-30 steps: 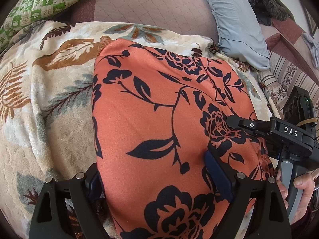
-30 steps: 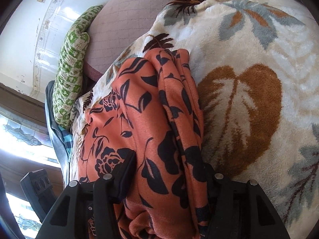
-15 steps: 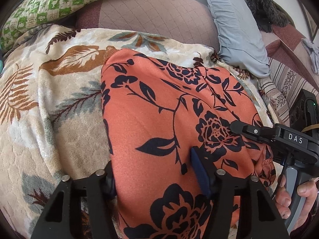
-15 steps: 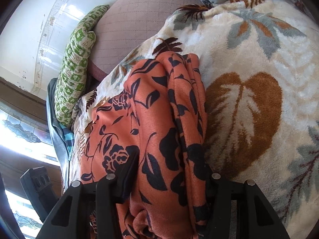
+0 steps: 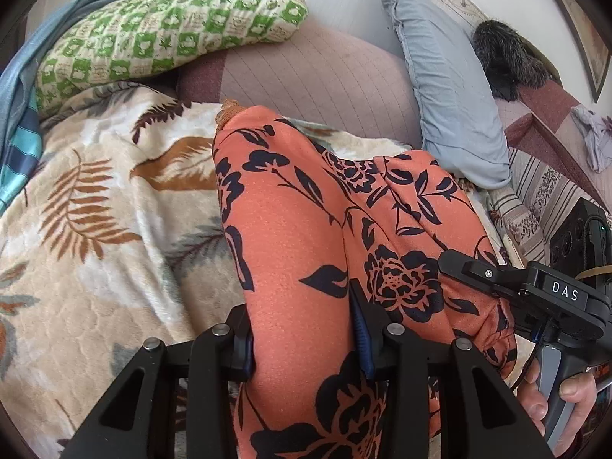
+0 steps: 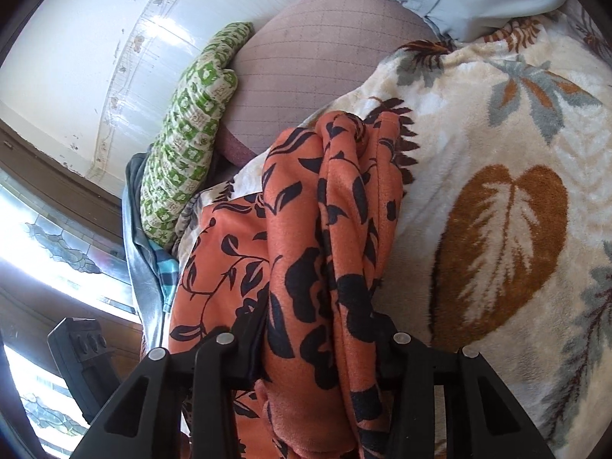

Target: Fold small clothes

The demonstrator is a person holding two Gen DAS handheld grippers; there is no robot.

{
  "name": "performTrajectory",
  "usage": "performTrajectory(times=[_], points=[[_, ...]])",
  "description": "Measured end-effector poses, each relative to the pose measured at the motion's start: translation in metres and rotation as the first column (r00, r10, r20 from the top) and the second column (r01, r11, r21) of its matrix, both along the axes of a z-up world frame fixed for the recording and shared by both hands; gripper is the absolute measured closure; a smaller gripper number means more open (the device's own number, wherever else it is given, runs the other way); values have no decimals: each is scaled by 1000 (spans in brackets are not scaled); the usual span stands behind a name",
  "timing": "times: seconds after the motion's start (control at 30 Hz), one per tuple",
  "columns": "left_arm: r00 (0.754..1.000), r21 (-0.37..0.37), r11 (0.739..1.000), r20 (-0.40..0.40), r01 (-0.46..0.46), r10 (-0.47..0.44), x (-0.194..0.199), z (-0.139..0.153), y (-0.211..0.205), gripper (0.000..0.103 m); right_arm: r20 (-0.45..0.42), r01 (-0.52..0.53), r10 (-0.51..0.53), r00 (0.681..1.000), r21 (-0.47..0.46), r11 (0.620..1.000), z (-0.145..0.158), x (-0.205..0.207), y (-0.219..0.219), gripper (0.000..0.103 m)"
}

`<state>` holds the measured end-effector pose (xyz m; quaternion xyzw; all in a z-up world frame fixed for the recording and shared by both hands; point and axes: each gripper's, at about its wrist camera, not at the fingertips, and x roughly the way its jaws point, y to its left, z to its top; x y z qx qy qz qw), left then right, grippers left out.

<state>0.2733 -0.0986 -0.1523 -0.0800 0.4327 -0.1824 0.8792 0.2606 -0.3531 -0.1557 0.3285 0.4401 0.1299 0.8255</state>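
The fold is barely begun. The orange floral garment (image 5: pixel 306 237) fills the frame's centre, far end on the leaf-print blanket (image 5: pixel 95 229). The left claw (image 5: pixel 306 344) and right claw (image 6: pixel 317 344), jaws just closing, each pinch its near edge; folding over remains.

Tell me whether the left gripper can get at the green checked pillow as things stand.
Probably not: the left gripper is shut on the orange floral garment, and the green checked pillow lies well beyond, across the leaf-print blanket.
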Motion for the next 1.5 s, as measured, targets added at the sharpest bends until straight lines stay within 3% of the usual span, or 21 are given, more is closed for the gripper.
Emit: performTrajectory(times=[0.2, 0.33, 0.37, 0.47, 0.53, 0.7, 0.8, 0.93, 1.07, 1.13, 1.2, 1.3, 1.37, 1.5], points=[[998, 13, 998, 20, -66, 66, -1, 6, 45, 62, 36, -29, 26, 999, 101, 994, 0, 6, 31, 60], [993, 89, 990, -41, -110, 114, 7, -19, 64, 59, -32, -40, 43, 999, 102, 994, -26, 17, 60, 60], [989, 113, 986, -68, -125, 133, 9, -29, 69, 57, -56, -39, 44, 997, 87, 995, -36, 20, 67, 60], [983, 114, 982, -96, -148, 159, 13, -48, 80, 40, -75, -23, 18, 997, -69, 997, -53, 24, 81, 60], [983, 151, 977, -80, -152, 166, 12, -44, 79, 31, -81, -29, 22, 996, -82, 996, -54, 27, 84, 53], [982, 145, 977, -84, -158, 171, 12, -38, 81, 31, -84, -58, 45, 995, -155, 986, -49, 30, 89, 50], [981, 178, 967, -34, -183, 192, 6, -30, 83, 31, -64, -55, 44, 997, -184, 981, -38, 23, 85, 50], [975, 223, 949, 44, -223, 218, -6, -17, 85, 31, 76, -6, 30, 997, -291, 957, -6, -4, 82, 50], [973, 274, 934, 76, -228, 216, -18, -14, 80, 31, 181, -79, 145, 973, -332, 940, 17, -27, 106, 50], [974, 325, 918, 72, -226, 215, -23, -20, 75, 30, 165, -135, 204, 965, -355, 925, 13, -32, 124, 64], [975, 355, 909, 63, -219, 211, -25, -29, 72, 29, 105, -163, 221, 969, -396, 904, 0, -32, 135, 65], [971, 410, 881, 106, -239, 214, -27, -41, 69, 15, -16, -189, 202, 979, -433, 881, -35, -24, 138, 64], [968, 425, 870, 125, -249, 216, -24, -48, 69, 10, 3, -173, 191, 982, -415, 893, -39, -23, 132, 66], [960, 381, 881, 97, -280, 263, -25, -46, 75, 9, 12, -155, 175, 984, -414, 897, -36, -31, 129, 66]])
